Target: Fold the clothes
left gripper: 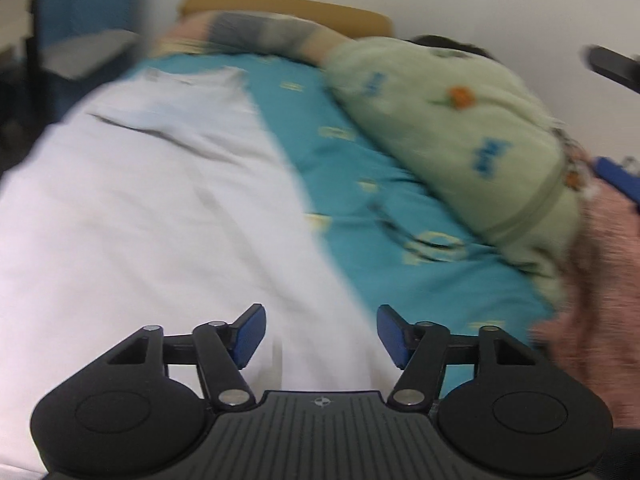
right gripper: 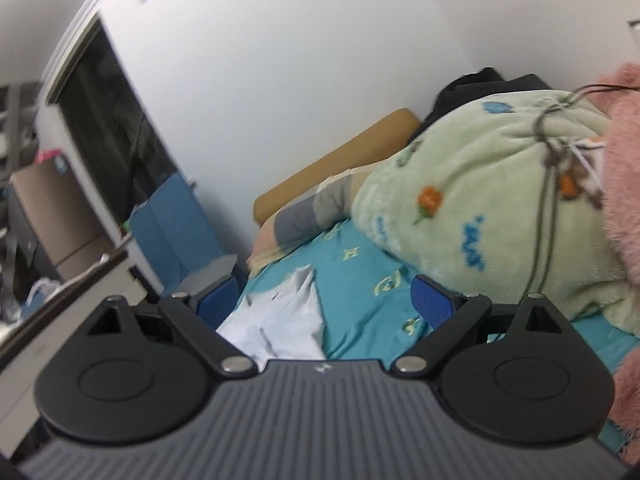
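Lying spread across the left of the bed, the white cotton garment [left gripper: 160, 208] covers much of the teal bedsheet with pale yellow motifs [left gripper: 360, 152]; the left wrist view is blurred, so its folds are hard to read. The left tongs [left gripper: 320, 334] hover over the garment's near edge with their blue-padded fingers [left gripper: 250, 334] apart and nothing between them. To the right, a pale green fleece blanket with orange and blue prints [left gripper: 460, 128] is bundled on the sheet, and a pink fluffy blanket [left gripper: 600, 260] lies just beside it at the far right. Behind them runs a tan padded headboard [left gripper: 280, 8] against the white wall.

From the right wrist view, a blue panel [right gripper: 168, 232] stands left of the bed, then the garment shows as a crumpled white heap on the sheet. The right tongs [right gripper: 324, 304] are held above it, spread wide and empty. A thin grey cord [right gripper: 548, 184] is tied round the green blanket.
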A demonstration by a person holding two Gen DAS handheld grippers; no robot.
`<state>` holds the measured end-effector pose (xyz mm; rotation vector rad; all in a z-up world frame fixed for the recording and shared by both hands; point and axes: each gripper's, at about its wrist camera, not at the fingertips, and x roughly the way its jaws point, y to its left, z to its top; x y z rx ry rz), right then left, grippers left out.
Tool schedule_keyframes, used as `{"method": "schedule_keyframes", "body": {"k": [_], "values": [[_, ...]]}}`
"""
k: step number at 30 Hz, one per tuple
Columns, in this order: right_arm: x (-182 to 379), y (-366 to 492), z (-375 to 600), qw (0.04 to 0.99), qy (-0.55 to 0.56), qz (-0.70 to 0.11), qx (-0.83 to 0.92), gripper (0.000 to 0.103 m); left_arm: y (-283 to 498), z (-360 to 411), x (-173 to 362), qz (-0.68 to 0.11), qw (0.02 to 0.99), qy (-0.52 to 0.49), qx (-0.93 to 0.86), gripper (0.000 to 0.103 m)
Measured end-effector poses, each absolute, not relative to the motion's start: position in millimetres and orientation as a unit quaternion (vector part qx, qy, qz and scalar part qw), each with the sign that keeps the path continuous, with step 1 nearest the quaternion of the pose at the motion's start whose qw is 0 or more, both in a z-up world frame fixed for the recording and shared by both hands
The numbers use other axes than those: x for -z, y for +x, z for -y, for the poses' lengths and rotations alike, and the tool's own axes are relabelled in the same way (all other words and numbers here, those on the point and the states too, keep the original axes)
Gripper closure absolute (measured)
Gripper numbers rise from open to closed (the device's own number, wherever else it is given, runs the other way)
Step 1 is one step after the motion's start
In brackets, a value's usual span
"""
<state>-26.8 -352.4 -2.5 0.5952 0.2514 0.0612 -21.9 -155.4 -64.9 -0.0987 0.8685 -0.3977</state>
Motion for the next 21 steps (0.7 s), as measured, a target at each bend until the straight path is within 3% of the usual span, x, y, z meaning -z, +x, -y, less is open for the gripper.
{"method": "schedule_keyframes", "body": {"k": [5, 13, 18, 21], "values": [[11, -27, 371, 0.937, 0.330, -0.111, -0.039, 0.008, -25, 203, 88, -0.455, 0.850, -0.053, 0.260, 0.054], [21, -17, 376, 0.933, 0.336, -0.124, -0.035, 0.008, -21, 229, 124, -0.506, 0.816, 0.034, 0.278, 0.054], [27, -11, 378, 0.928, 0.347, -0.135, -0.031, 0.008, -25, 239, 130, -0.505, 0.809, 0.079, 0.291, 0.049], [30, -10, 380, 0.924, 0.354, -0.141, -0.023, 0.008, -28, 243, 131, -0.492, 0.815, 0.105, 0.287, 0.062]]}}
